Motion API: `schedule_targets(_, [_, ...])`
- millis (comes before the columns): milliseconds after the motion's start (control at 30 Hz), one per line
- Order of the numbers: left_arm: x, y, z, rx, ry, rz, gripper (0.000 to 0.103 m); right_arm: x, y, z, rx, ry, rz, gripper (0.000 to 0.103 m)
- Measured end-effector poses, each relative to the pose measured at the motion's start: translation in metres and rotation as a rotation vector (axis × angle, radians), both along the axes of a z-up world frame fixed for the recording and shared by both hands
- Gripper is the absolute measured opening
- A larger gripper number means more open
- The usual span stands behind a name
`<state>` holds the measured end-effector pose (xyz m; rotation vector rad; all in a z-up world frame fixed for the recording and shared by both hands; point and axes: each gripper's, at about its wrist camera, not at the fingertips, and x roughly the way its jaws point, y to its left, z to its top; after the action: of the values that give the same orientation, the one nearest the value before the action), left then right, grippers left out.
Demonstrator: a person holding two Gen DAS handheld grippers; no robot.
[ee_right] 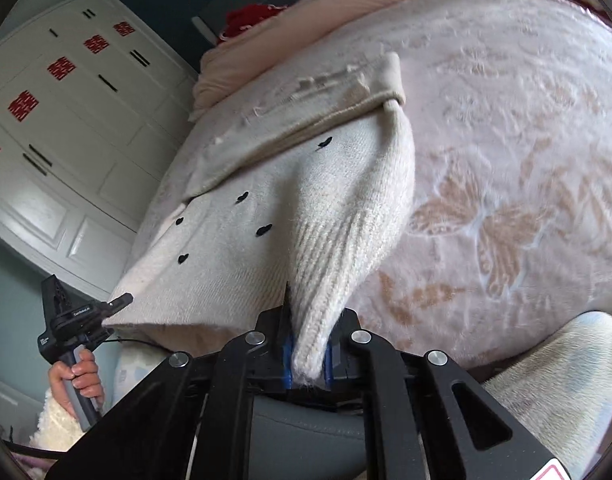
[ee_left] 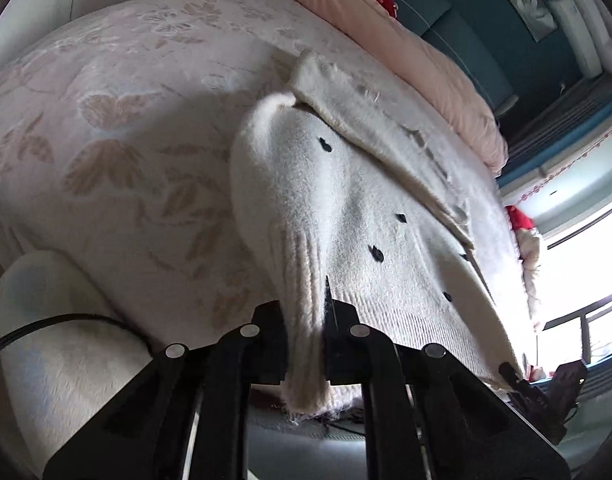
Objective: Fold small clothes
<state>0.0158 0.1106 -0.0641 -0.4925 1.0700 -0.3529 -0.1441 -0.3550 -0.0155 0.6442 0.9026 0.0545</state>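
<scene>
I have the left gripper (ee_left: 306, 344) pinching one ribbed cuff of the cream sweater (ee_left: 346, 208), and the right gripper (ee_right: 308, 356) clamped on the other ribbed cuff, its blue pads (ee_right: 286, 360) pressed against the knit. The sweater, dotted with small black hearts (ee_right: 262, 231), lies spread on the bed (ee_right: 506, 160) over a pale floral bedspread, both sleeves drawn toward me. A pink duvet (ee_left: 406, 52) is bunched along the far side. In the right wrist view I see the left hand (ee_right: 79, 376) gripping its handle, with white wardrobe doors (ee_right: 57, 128) behind.
</scene>
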Motion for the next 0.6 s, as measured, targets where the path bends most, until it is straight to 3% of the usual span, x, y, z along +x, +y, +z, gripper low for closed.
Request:
schedule_targets(133, [-0.022, 0.001, 0.012, 0.034, 0.002, -0.071, 0.01, -0.025, 0.0, 0.016, -0.043, 0.013, 0.024, 0.009])
schedule_targets(400, [-0.112, 0.0, 0.019, 0.177, 0.081, -0.289, 0.01, -0.09, 0.034, 0.012, -0.099, 0.23, 0.273, 0.01])
schedule_targets(467, [-0.127, 0.002, 0.029, 0.195, 0.084, -0.305, 0.01, -0.103, 0.037, 0.012, -0.09, 0.261, 0.303, 0.01])
schedule_targets(533, [-0.129, 0.004, 0.042, 0.196, 0.068, -0.291, 0.01, -0.109, 0.034, 0.019, -0.065, 0.259, 0.292, 0.01])
schedule_targets(600, [-0.117, 0.003, 0.065, 0.169, 0.012, -0.263, 0.01, -0.098, 0.024, 0.038, -0.032, 0.195, 0.253, 0.01])
